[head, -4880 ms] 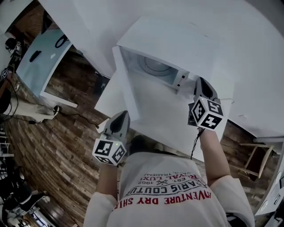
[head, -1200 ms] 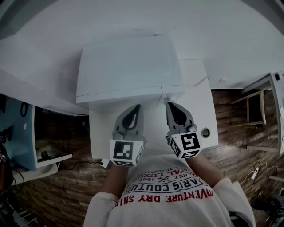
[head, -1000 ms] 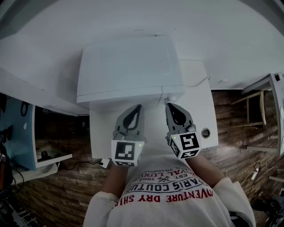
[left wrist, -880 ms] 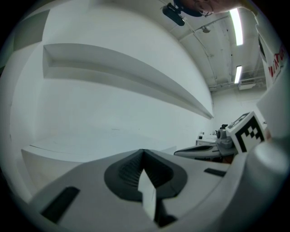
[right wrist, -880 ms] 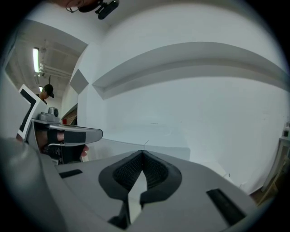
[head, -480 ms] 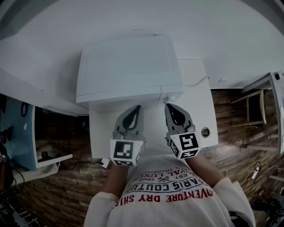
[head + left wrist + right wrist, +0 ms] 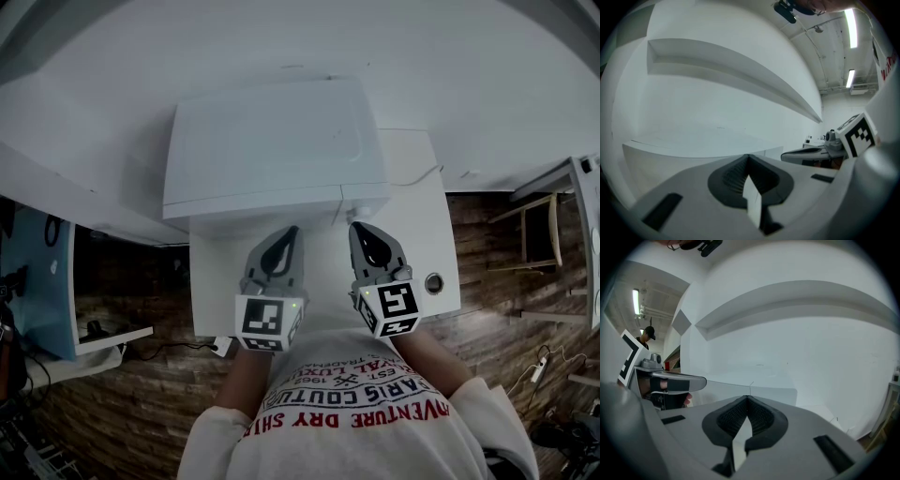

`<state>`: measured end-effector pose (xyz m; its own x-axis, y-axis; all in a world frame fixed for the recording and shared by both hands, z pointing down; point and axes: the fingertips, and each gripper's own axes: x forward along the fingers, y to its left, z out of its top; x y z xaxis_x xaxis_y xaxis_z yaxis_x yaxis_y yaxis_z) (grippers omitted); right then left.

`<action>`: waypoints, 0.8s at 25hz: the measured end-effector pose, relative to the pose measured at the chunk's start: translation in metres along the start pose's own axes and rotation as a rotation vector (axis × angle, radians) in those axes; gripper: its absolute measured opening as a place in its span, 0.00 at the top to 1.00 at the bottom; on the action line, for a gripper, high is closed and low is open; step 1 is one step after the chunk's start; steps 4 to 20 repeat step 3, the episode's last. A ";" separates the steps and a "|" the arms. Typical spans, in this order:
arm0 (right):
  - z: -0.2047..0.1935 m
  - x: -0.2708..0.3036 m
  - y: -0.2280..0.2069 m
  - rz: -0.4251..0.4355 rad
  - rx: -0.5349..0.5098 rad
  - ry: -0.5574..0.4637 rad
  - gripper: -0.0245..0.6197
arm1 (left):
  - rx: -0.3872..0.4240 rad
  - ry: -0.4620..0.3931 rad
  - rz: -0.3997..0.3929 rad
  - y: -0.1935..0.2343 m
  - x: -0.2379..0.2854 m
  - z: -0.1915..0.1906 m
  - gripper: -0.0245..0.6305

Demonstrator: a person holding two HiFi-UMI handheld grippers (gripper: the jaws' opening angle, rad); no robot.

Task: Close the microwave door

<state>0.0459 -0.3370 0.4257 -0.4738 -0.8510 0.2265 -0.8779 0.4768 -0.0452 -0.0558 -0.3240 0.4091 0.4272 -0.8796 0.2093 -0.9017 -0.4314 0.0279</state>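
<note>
- Microwave (image 7: 272, 141): white, boxy, smooth-topped, door (image 7: 248, 201) flush shut, on white table (image 7: 419, 239) against the wall.
- Left gripper (image 7: 284, 232): grey, ribbed jaws pressed together (nothing between), just before the door.
- Right gripper (image 7: 360, 229): jaws likewise together, empty.

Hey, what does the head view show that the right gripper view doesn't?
Only the head view: the wooden floor, the chair, the small round object on the white table, and the person's printed shirt. Only the right gripper view: a ceiling light, and that the right gripper has its fingers together with nothing between them. Both: the white microwave and the left gripper.
</note>
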 end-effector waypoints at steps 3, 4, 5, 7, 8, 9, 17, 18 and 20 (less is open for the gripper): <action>-0.002 0.001 0.001 0.001 -0.001 0.008 0.94 | 0.004 0.009 0.003 0.001 0.000 -0.002 0.97; -0.002 0.001 0.001 0.001 -0.001 0.008 0.94 | 0.004 0.009 0.003 0.001 0.000 -0.002 0.97; -0.002 0.001 0.001 0.001 -0.001 0.008 0.94 | 0.004 0.009 0.003 0.001 0.000 -0.002 0.97; -0.002 0.001 0.001 0.001 -0.001 0.008 0.94 | 0.004 0.009 0.003 0.001 0.000 -0.002 0.97; -0.002 0.001 0.001 0.001 -0.001 0.008 0.94 | 0.004 0.009 0.003 0.001 0.000 -0.002 0.97; -0.002 0.001 0.001 0.001 -0.001 0.008 0.94 | 0.004 0.009 0.003 0.001 0.000 -0.002 0.97; -0.002 0.001 0.001 0.001 -0.001 0.008 0.94 | 0.004 0.009 0.003 0.001 0.000 -0.002 0.97; -0.002 0.001 0.001 0.001 -0.001 0.008 0.94 | 0.004 0.009 0.003 0.001 0.000 -0.002 0.97; -0.002 0.001 0.001 0.001 -0.001 0.008 0.94 | 0.004 0.009 0.003 0.001 0.000 -0.002 0.97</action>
